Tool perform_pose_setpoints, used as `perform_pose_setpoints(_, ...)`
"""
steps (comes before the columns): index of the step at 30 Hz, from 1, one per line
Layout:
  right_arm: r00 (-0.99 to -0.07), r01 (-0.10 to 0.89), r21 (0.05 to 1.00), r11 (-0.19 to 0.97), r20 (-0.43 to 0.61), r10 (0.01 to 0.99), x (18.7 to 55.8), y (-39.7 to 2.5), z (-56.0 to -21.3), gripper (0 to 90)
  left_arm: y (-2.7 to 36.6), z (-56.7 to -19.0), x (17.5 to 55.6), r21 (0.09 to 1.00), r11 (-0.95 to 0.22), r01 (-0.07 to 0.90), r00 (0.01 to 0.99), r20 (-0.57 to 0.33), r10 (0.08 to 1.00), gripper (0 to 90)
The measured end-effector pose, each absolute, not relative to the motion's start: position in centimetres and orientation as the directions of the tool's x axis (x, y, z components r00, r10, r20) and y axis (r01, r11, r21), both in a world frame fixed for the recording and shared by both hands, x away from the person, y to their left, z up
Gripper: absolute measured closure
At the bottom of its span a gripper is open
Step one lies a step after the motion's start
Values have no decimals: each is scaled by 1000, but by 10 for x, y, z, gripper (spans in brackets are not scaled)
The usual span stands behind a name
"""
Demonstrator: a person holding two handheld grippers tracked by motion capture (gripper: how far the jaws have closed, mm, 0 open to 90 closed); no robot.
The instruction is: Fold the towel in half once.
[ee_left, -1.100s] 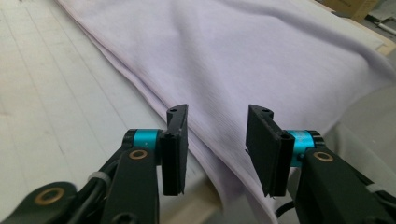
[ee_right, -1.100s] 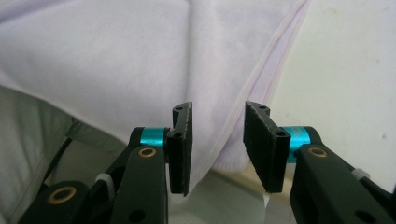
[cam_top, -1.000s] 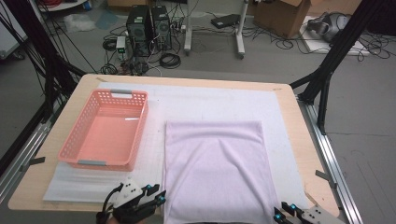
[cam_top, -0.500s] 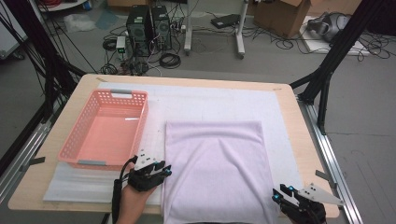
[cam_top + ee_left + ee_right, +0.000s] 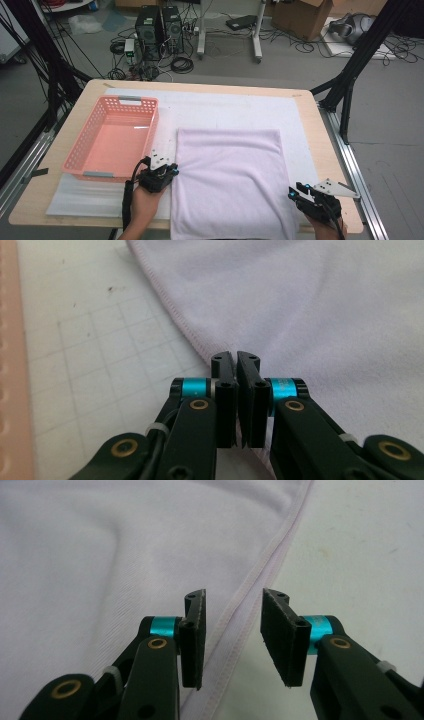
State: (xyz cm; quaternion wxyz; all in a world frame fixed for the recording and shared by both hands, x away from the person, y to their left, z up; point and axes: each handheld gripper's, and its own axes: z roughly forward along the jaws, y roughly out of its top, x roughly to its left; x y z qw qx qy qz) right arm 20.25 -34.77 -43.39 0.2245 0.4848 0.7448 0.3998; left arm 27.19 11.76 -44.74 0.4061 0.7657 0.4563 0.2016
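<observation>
High view: lavender towel (image 5: 232,182) lies flat on the white mat (image 5: 225,107), right of the pink basket (image 5: 114,137). Left gripper (image 5: 236,360) sits at the towel's left hem with jaws together, apparently pinching the hem. Right gripper (image 5: 232,602) straddles the right hem, jaws apart. Risk: lifting now would raise one edge alone, skewing the towel.

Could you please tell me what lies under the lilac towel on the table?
The lilac towel lies on a white gridded mat, which shows around its edges and itself covers the wooden table. Whatever is beneath the towel's middle is covered.
</observation>
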Motion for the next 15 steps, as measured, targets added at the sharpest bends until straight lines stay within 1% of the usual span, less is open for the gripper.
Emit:
perform_pose_setpoints(3, -421, 554, 807, 204, 60, 905, 212, -344, -437, 622, 119, -451, 274, 803, -236, 547, 489, -78, 869, 777)
perform_pose_setpoints(5, -421, 559, 800, 218, 47, 906, 220, -340, -439, 648, 122, -451, 275, 802, -213, 558, 481, -104, 871, 685)
perform_pose_setpoints(7, -415, 565, 798, 211, 53, 908, 228, -338, -439, 676, 124, -451, 275, 805, -198, 558, 485, -123, 866, 645)
perform_pose_setpoints(11, -396, 594, 779, 201, 66, 916, 248, -333, -444, 717, 124, -451, 274, 807, -203, 555, 502, -130, 855, 618)
perform_pose_setpoints(13, -414, 608, 760, 229, 57, 909, 256, -329, -449, 816, 124, -451, 275, 807, -201, 555, 506, -136, 852, 605)
perform_pose_setpoints(14, -424, 601, 762, 243, 46, 905, 258, -328, -449, 851, 124, -451, 275, 807, -199, 557, 506, -140, 851, 604)
perform_pose_setpoints(15, -420, 603, 754, 261, 22, 907, 259, -327, -447, 867, 124, -451, 275, 807, -195, 557, 505, -143, 851, 602)
